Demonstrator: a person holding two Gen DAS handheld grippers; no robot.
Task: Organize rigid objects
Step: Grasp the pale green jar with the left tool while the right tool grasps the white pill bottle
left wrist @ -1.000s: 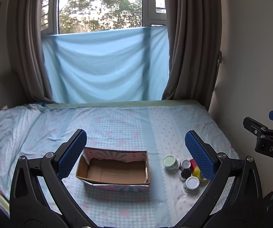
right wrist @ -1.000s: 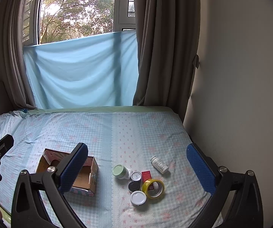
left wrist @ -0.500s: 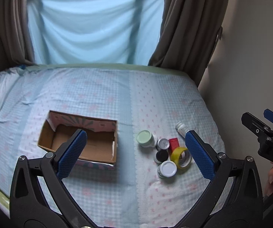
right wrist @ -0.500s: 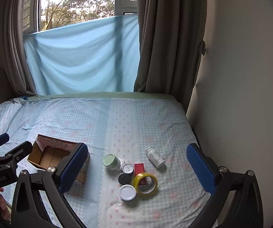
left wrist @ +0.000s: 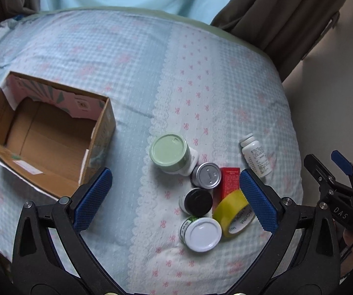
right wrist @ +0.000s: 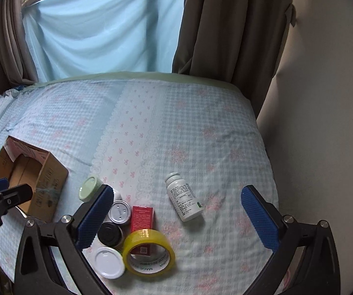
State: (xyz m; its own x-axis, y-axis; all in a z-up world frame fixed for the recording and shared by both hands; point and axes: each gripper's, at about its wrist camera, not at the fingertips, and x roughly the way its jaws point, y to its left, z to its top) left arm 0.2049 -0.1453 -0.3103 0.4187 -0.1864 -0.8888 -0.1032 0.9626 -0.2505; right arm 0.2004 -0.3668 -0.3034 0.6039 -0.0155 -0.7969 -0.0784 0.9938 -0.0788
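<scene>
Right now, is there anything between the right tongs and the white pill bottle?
Nothing visible. The right tongs hang open above the bed, and the white pill bottle lies alone, apart from the yellow tape roll.

pale blue checked bedsheet with pink bows (left wrist: 117, 56); brown cardboard box with pink patterned rim (left wrist: 46, 132); yellow tape roll (right wrist: 148, 252); red carton (right wrist: 142, 217).

Right gripper (right wrist: 176, 211) hangs spread wide over the bed (right wrist: 201, 127) — white bottle (right wrist: 184, 200) lying between its fingers, yellow tape (right wrist: 148, 252) nearer left.
</scene>
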